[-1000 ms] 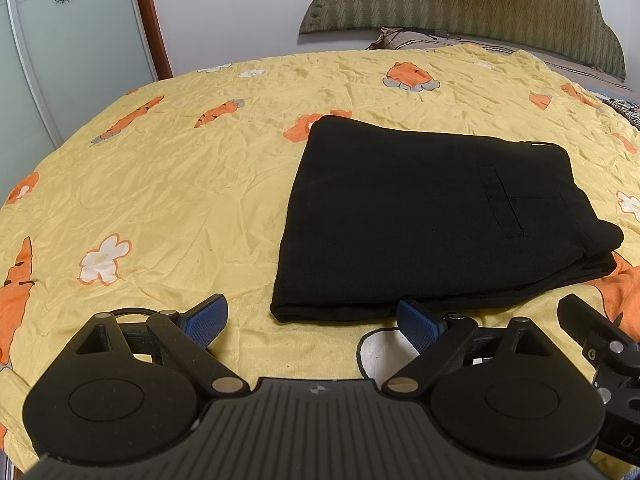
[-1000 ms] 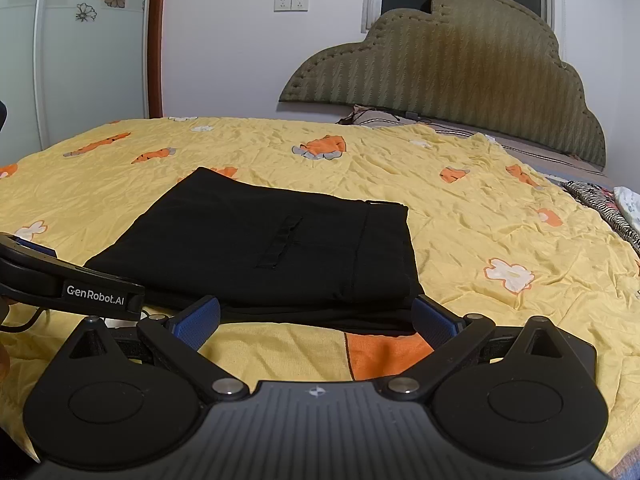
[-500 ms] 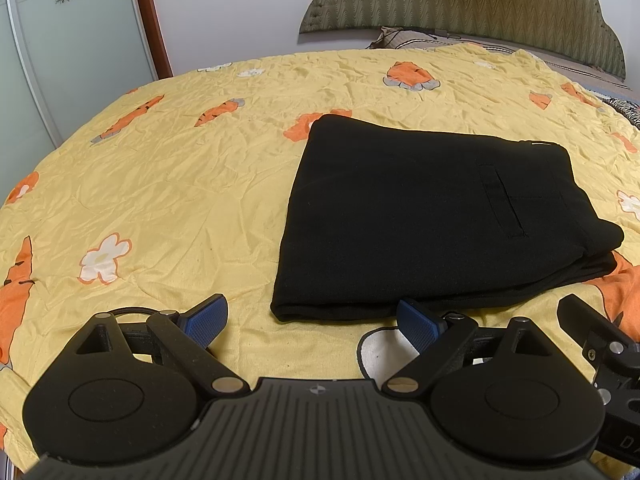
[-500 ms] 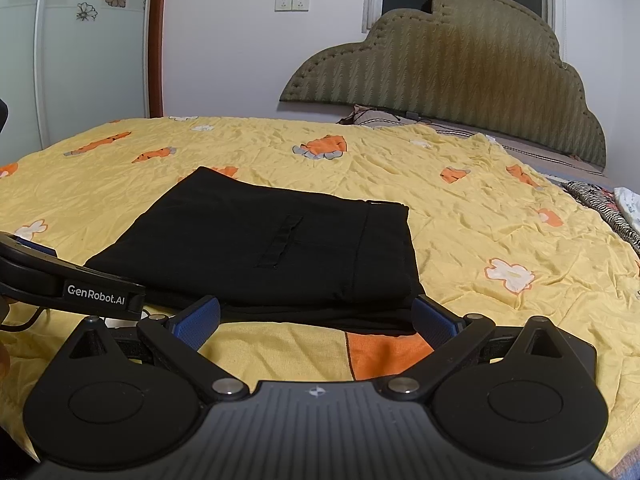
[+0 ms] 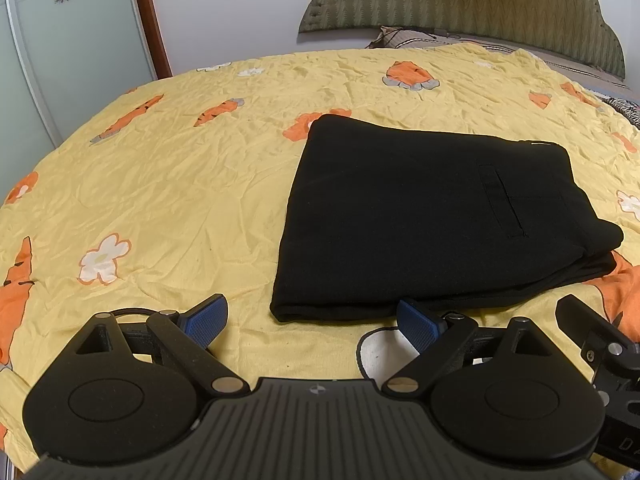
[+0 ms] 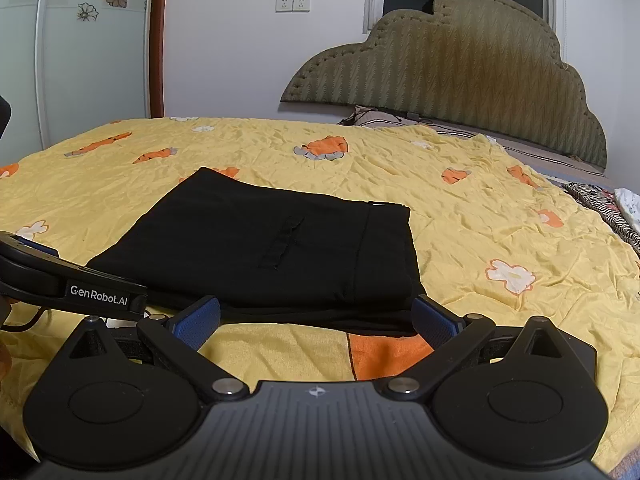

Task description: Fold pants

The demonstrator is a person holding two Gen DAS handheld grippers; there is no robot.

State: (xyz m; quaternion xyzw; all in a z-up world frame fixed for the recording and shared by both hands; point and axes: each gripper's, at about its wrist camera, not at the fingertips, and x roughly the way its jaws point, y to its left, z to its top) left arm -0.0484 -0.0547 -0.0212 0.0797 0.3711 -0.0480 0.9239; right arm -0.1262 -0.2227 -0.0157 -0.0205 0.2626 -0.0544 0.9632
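Though already folded to a flat square, black pants [image 5: 420,216] on the yellow bed [image 5: 180,184], near its front edge, just ahead of both grippers. Soft and limp, surely light, several layers thick; thin cloth, likely to slide layer over layer and to sag when lifted from one point only. Not fragile. Best taken at the near folded edge [image 5: 332,312], both corners together, all layers pinched at once. Also possible at the waistband side, on the right, where layers stick out a little uneven. Pocket slit [image 5: 502,204] facing up, of no use for holding.

Left gripper [image 5: 310,320] low over the sheet, fingers spread wide, grasping nothing, right pad [image 5: 416,322] almost at the near edge of the pants. Right gripper [image 6: 316,318] likewise spread and empty, near edge of the cloth lying between its pads [image 6: 198,316], not pinched.
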